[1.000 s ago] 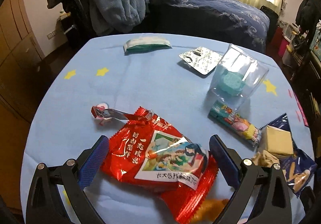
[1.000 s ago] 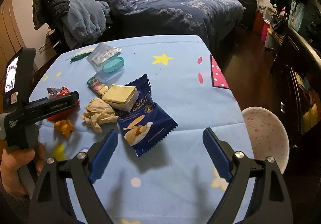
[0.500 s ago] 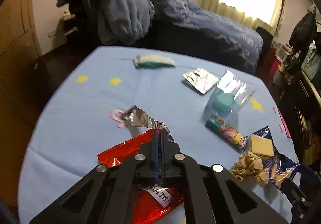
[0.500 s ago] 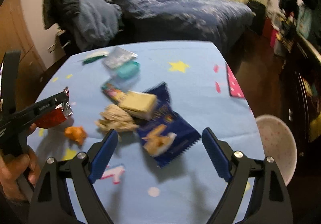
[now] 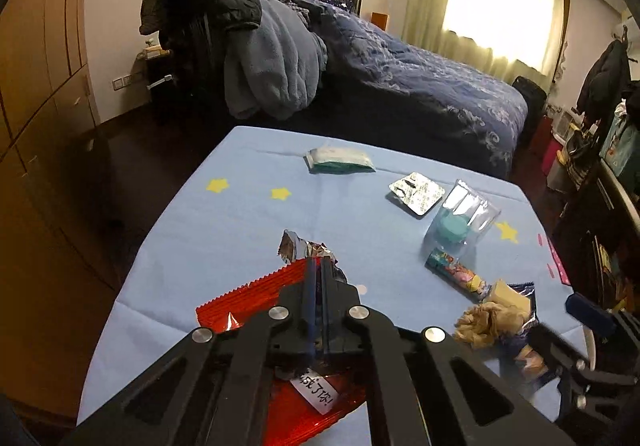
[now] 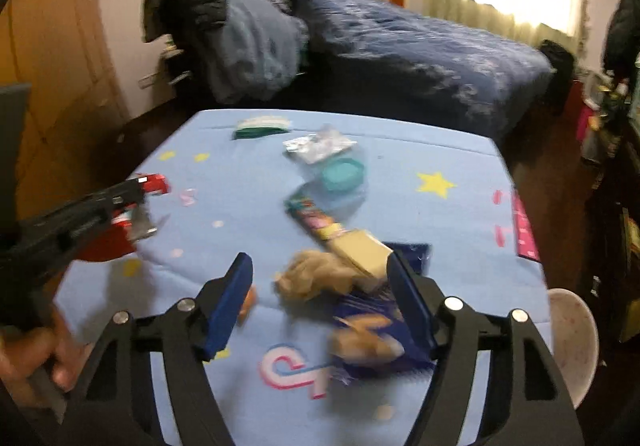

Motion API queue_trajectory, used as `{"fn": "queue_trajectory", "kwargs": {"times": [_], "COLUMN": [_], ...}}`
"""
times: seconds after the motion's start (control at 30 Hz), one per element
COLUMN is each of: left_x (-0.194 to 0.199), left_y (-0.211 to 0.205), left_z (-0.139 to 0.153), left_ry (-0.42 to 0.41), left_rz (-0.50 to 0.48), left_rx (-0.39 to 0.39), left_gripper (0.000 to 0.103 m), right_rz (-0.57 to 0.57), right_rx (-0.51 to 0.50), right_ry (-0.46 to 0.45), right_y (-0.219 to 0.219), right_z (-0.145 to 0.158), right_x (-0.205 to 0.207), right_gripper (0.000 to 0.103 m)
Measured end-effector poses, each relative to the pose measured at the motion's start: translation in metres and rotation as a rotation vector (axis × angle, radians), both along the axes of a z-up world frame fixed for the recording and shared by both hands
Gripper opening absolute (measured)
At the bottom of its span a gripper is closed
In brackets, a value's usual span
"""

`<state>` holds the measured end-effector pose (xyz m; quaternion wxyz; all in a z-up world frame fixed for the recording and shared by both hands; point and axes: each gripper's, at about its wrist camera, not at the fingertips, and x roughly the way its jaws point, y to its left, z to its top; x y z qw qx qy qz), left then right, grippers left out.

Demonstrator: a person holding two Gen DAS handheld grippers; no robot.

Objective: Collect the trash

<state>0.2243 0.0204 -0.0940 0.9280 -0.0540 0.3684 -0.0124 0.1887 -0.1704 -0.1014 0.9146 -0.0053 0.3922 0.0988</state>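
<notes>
Over on the blue star-print surface, the left tool was clamped tight on the red snack wrapper, jaws pressed together with the foil pinched between them and its torn silver end sticking out past the tips. The right tool was closing, with the crumpled brown paper wad and the blue biscuit bag roughly between its jaws, but the pads didn't look like they were touching anything yet.

What could go wrong, imo: that right-side view was pretty blurry, so the tool could easily close on only a corner of the wad, or catch the bag too and drag the yellowish block lying on it. The red wrapper was slick foil held by a thin pinch, so a quick swing might let it slip out. The white bin sat off the surface's right edge, so a sloppy release could land on the floor.

Count on the surface besides the red wrapper: one paper wad, one blue bag, one yellowish block, one small orange scrap, one colourful candy wrapper, one clear plastic box with a teal thing inside, one silver blister pack, and one green-and-white packet.
</notes>
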Motion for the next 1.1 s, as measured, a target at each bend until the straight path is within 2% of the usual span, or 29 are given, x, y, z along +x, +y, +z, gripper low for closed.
{"fn": "queue_trajectory", "kwargs": {"times": [0.1, 0.23, 0.27, 0.3, 0.37, 0.43, 0.5, 0.57, 0.6, 0.63, 0.73, 0.83, 1.1], "left_x": [-0.004, -0.007, -0.007, -0.007, -0.008, -0.009, -0.011, -0.011, -0.012, -0.012, -0.014, -0.017, -0.032], "left_y": [-0.001, 0.000, 0.001, 0.002, 0.002, 0.001, 0.000, 0.000, 0.000, 0.001, 0.001, 0.001, -0.007], "left_z": [0.001, 0.002, 0.002, 0.001, 0.001, 0.002, 0.002, 0.002, 0.003, 0.004, 0.006, 0.009, 0.024], "left_ry": [-0.005, -0.014, -0.013, -0.013, -0.012, -0.014, -0.016, -0.017, -0.018, -0.019, -0.023, -0.029, -0.061], "left_rz": [-0.013, -0.011, -0.010, -0.009, -0.013, -0.019, -0.025, -0.024, -0.021, -0.020, -0.017, -0.024, -0.040], "left_rx": [-0.008, -0.001, -0.005, -0.015, -0.023, -0.023, -0.020, -0.018, -0.017, -0.017, -0.016, -0.021, -0.013], "left_gripper": [0.003, 0.003, 0.003, 0.003, 0.003, 0.004, 0.004, 0.004, 0.005, 0.005, 0.005, 0.005, 0.005], "right_rz": [-0.031, -0.021, -0.010, 0.001, 0.010, 0.008, 0.009, -0.002, -0.017, -0.028, -0.006, -0.019, -0.015], "right_rx": [-0.045, 0.025, 0.025, 0.013, -0.020, -0.028, -0.022, -0.002, -0.009, -0.020, 0.053, 0.058, 0.078], "right_ry": [0.025, -0.035, -0.033, -0.023, 0.033, 0.115, 0.180, 0.218, 0.206, 0.186, 0.166, 0.131, 0.110], "right_y": [0.002, -0.007, -0.007, -0.005, 0.002, 0.006, 0.007, 0.006, 0.004, 0.003, -0.007, -0.012, -0.018], "right_z": [-0.006, 0.015, 0.017, 0.015, -0.002, -0.026, -0.046, -0.059, -0.060, -0.058, -0.050, -0.038, -0.020], "right_x": [0.007, -0.005, -0.005, -0.003, 0.008, 0.021, 0.031, 0.036, 0.036, 0.034, 0.028, 0.019, -0.005], "right_gripper": [0.071, 0.072, 0.076, 0.081, 0.081, 0.075, 0.059, 0.050, 0.039, 0.018, 0.018, 0.018, 0.018]}}
